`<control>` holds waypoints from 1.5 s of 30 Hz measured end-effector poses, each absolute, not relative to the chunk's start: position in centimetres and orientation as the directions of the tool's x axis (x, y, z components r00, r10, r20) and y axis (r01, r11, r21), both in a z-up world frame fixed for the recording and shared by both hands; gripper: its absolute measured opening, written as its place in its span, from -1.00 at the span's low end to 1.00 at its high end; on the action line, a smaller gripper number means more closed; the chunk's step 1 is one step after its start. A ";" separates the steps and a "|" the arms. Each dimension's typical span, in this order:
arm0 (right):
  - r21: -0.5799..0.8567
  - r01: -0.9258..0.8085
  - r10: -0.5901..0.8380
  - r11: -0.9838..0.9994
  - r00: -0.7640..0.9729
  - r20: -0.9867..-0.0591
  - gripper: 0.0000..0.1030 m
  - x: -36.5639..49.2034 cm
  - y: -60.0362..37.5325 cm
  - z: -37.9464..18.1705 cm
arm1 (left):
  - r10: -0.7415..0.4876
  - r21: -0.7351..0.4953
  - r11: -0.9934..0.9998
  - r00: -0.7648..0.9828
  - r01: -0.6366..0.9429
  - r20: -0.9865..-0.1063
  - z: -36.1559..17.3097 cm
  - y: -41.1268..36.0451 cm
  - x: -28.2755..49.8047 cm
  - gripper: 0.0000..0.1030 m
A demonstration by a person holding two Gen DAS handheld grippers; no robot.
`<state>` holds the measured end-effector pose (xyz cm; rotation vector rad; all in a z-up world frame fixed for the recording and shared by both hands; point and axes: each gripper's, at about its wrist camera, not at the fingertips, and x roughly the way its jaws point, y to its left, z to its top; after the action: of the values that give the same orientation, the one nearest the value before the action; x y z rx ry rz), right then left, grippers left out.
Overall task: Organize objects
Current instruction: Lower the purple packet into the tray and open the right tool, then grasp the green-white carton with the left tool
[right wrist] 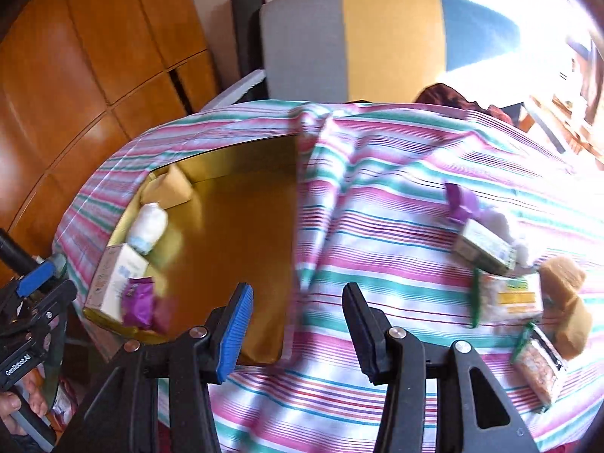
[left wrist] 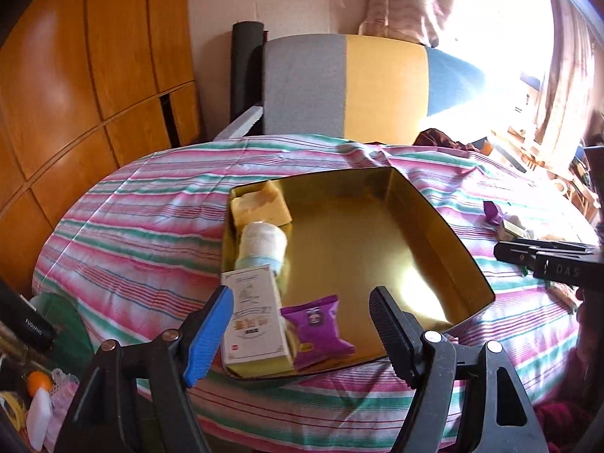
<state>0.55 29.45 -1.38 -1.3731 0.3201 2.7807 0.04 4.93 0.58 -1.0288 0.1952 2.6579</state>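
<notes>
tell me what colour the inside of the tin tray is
Shiny gold. The tin tray shows it best in the left wrist view.

The left tool hangs with its jaws spread wide and nothing between them, one finger padded blue. The right tool is likewise agape and empty. A hand grips the left tool's handle in the right wrist view.

Glossy orange-brown wooden wardrobe panels; upholstered chair back in grey, yellow and blue blocks; pink patterned curtain; black rolled cylinder beside chair.
</notes>
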 end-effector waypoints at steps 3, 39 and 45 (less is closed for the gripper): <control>0.164 -0.171 -0.025 -0.971 -0.614 -0.789 -0.03 1.4 32.3 -1.3 | 0.231 0.031 -0.939 -0.697 -0.341 -0.679 0.6 6.3 0.0 0.46; 0.404 -0.689 0.192 -0.602 -0.616 -0.764 0.26 11.7 55.5 -3.4 | 0.449 -0.097 -0.662 -0.289 -0.743 -0.845 -2.6 35.0 -5.0 0.47; 0.422 -0.670 0.154 -0.611 -0.624 -0.766 0.26 11.4 55.3 -3.5 | 0.462 -0.161 -0.657 -0.224 -0.737 -0.858 -4.1 39.0 -6.9 0.63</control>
<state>11.36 55.35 -3.54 -0.9651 0.9898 2.2452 -6.93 38.96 -4.05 -1.2353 0.3586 1.9562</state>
